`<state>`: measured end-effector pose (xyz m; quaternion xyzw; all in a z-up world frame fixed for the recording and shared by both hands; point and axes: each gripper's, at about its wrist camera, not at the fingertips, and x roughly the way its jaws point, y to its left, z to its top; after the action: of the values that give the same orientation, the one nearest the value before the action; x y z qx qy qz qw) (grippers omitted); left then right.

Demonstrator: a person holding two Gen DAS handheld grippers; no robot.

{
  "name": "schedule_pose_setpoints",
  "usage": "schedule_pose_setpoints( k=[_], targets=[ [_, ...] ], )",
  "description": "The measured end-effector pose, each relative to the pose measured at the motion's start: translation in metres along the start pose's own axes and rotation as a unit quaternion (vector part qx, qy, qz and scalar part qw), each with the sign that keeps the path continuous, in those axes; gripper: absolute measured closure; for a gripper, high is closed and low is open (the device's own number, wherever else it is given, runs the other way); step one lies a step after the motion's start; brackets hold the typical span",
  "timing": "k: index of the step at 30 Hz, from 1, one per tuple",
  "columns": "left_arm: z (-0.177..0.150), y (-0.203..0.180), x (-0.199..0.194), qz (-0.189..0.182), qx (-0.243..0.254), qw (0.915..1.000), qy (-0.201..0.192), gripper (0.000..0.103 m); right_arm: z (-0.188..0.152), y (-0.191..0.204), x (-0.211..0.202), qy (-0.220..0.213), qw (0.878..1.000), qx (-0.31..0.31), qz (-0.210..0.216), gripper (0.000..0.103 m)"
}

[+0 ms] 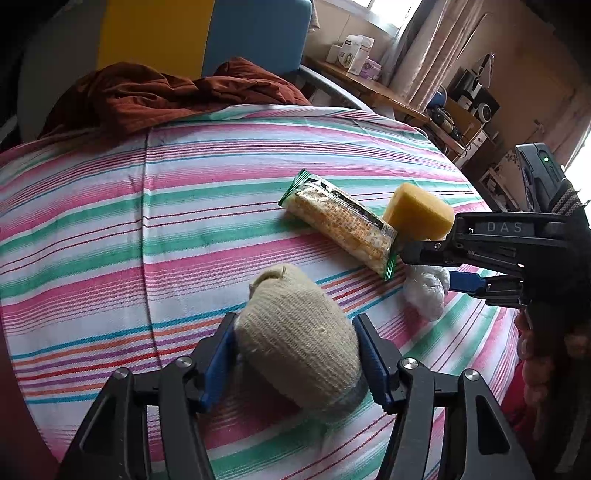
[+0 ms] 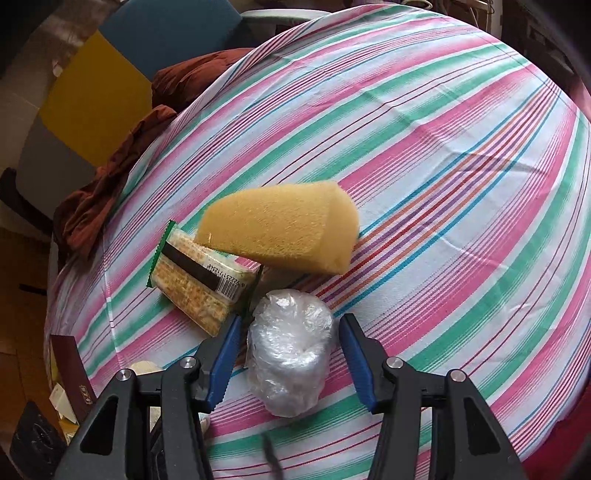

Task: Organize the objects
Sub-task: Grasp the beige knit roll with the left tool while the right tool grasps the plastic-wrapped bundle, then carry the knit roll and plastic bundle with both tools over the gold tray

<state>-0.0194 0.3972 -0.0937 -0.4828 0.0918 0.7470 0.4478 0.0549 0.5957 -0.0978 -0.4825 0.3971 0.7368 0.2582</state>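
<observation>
My left gripper (image 1: 295,332) is shut on a beige rolled sock (image 1: 299,354) just above the striped cloth (image 1: 147,221). Ahead lie a cracker packet (image 1: 341,221), a yellow sponge (image 1: 419,214) and a clear plastic bundle (image 1: 424,291). My right gripper (image 2: 290,332) is open, its blue fingers (image 2: 225,354) either side of the plastic bundle (image 2: 290,354) with gaps on both sides. In the right wrist view the sponge (image 2: 284,227) leans on the cracker packet (image 2: 201,280). The right gripper also shows in the left wrist view (image 1: 424,266).
A crumpled rust-brown cloth (image 1: 155,96) lies at the far edge of the striped surface (image 2: 443,147). A blue and yellow panel (image 1: 207,33) stands behind it. A wooden shelf with boxes (image 1: 354,55) is at the back right. A dark red box (image 2: 70,373) sits below the left edge.
</observation>
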Motion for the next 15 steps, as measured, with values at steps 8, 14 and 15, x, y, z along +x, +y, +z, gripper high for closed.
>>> schedule_pose_setpoints(
  k=[8, 14, 15],
  targets=[
    [-0.003, -0.004, -0.001, 0.012, 0.009, 0.9998, -0.015, 0.041, -0.005, 0.017, 0.001, -0.003, 0.998, -0.057, -0.036, 0.063],
    [-0.006, -0.008, -0.004, 0.025, 0.02, 0.9992, -0.025, 0.044, -0.006, 0.021, 0.002, -0.002, 0.997, -0.071, -0.041, 0.063],
    [-0.007, -0.008, -0.006, 0.029, 0.019, 0.9991, -0.026, 0.044, -0.006, 0.02, 0.002, -0.001, 0.997, -0.07, -0.04, 0.063]
  ],
)
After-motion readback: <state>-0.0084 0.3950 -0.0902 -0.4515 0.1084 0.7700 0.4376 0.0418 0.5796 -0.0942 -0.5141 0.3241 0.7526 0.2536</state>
